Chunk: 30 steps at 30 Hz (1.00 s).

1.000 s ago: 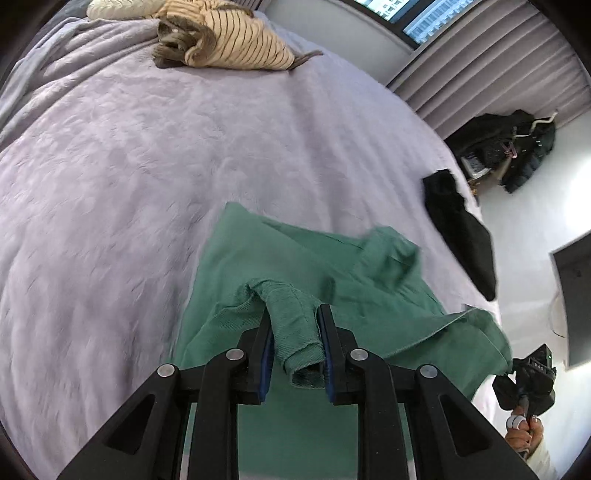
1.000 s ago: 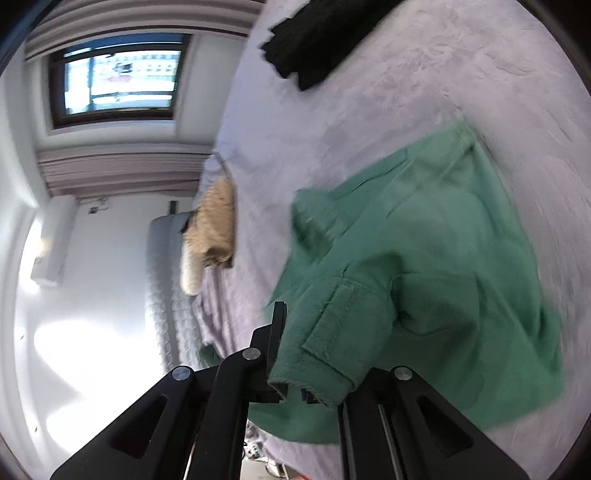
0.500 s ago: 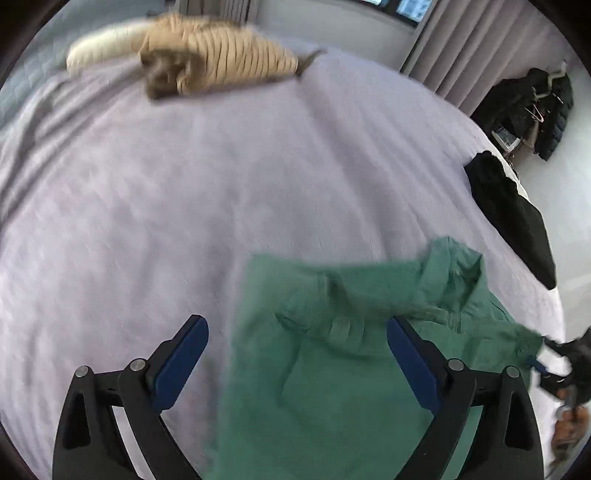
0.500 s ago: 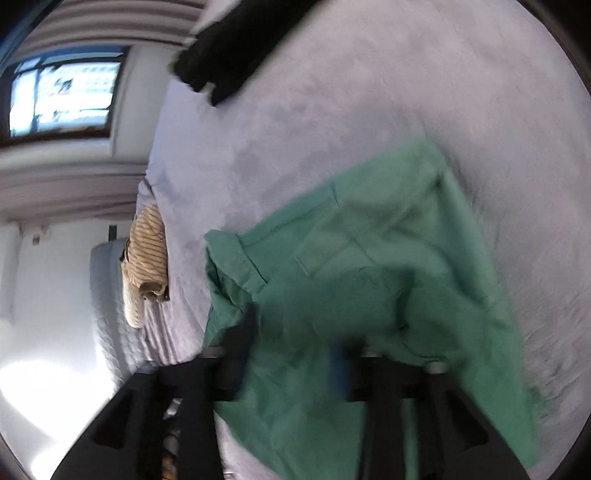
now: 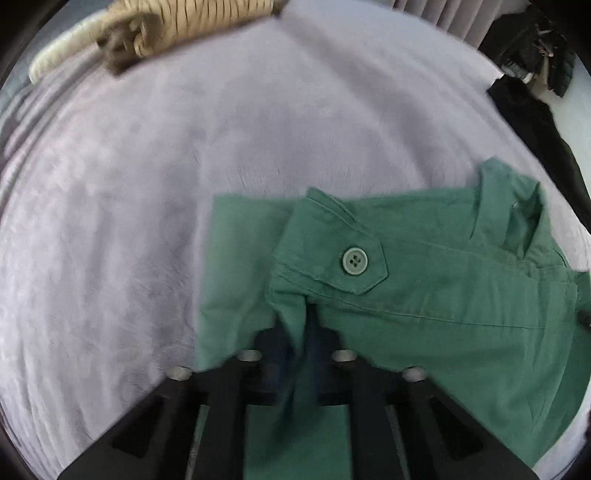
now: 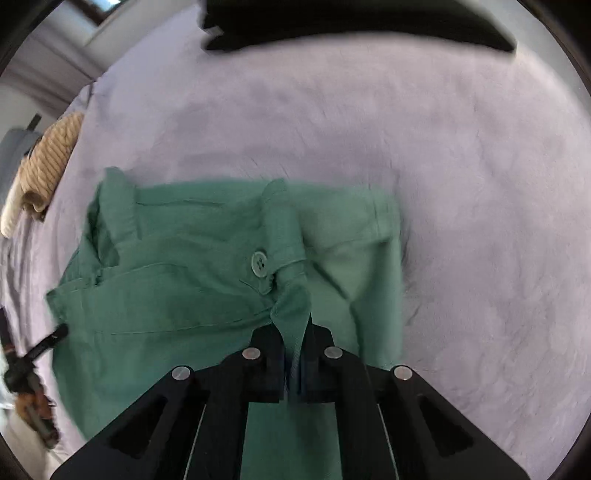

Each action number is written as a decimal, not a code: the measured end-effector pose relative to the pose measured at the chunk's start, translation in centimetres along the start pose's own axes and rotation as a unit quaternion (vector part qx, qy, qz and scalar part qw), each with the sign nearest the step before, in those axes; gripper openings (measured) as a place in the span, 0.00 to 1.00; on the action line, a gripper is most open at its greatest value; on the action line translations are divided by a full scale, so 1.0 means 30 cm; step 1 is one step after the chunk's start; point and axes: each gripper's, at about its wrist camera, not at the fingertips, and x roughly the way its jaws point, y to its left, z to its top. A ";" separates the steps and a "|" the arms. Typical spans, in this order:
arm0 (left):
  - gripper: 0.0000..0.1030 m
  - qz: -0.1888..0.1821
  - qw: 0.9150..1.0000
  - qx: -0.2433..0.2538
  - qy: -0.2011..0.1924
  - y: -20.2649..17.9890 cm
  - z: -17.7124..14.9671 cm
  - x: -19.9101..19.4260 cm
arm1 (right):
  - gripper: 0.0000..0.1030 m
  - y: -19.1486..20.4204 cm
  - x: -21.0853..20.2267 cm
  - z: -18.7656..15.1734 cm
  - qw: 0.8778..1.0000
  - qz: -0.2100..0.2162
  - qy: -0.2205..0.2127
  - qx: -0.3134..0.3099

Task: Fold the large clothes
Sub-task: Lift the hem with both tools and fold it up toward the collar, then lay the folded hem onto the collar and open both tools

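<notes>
Reclosed since half a second ago: left gripper [image 5: 301,343], jaws pinching green shirt [image 5: 443,295] cuff, apparently. Right gripper [image 6: 295,354] jaws clamp shirt fabric. Lilac bedspread [image 5: 147,184] beneath.

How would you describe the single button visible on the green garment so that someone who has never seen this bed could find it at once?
Start from the lilac bedspread and find the green shirt spread on it, pinched by the left gripper and right gripper. On its cuff tab sits a round green four-hole button. Unlike the striped beige top and black garment, it is small and hard.
</notes>
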 end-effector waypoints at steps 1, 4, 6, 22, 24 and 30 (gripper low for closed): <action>0.07 0.002 1.000 0.003 -0.014 0.004 -0.001 -0.020 | 0.05 0.018 -0.032 0.005 1.000 -0.004 -0.018 -0.020; 0.07 0.012 1.000 -0.002 -0.012 0.022 0.010 -0.004 | 0.05 0.000 -0.015 0.034 0.999 -0.021 -0.019 -0.038; 0.08 0.025 0.999 -0.020 -0.009 0.036 0.018 0.031 | 0.07 -0.035 0.050 0.035 1.000 -0.024 0.002 -0.018; 0.12 0.002 0.999 0.040 -0.024 0.006 -0.147 -0.198 | 0.28 -0.008 -0.179 -0.219 0.998 0.066 -0.004 0.013; 0.12 0.017 0.999 0.039 0.004 0.004 -0.223 -0.137 | 0.28 0.015 -0.138 -0.299 0.998 0.065 0.022 0.014; 0.12 0.002 0.999 0.030 0.023 0.071 -0.380 -0.045 | 0.14 -0.099 -0.003 -0.473 0.997 0.038 0.052 0.043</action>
